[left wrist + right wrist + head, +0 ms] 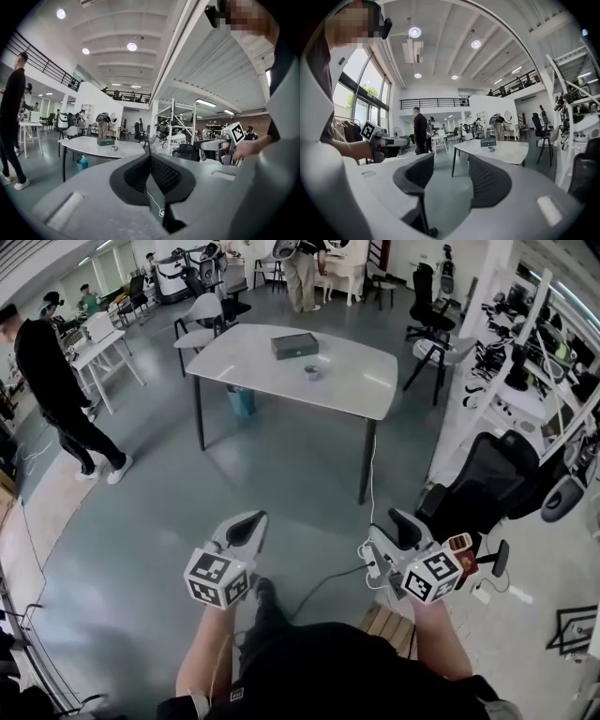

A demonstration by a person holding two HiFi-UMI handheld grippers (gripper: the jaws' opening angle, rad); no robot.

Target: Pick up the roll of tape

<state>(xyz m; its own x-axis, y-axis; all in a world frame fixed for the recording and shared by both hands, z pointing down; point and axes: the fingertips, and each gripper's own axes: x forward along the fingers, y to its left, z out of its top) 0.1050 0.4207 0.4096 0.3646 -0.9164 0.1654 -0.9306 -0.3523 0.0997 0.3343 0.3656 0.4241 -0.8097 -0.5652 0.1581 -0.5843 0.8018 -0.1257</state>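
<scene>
The roll of tape [312,372] is small and grey. It lies on a white table [366,381] well ahead of me, next to a dark flat box [294,345]. My left gripper [249,521] is held low over the floor, far short of the table, its pads together and empty. My right gripper [393,532] hangs beside it with a gap between its fingers and nothing in it. In the left gripper view the tape [115,148] is a small spot on the table beyond the left gripper [150,158]. In the right gripper view the tape [491,149] shows past the right gripper [451,163].
A person in black [52,381] walks at the left beside a white desk [105,348]. A black office chair [492,488] stands close on my right. A blue bin [241,400] sits under the table. A white cable [371,474] runs across the floor. Chairs ring the table.
</scene>
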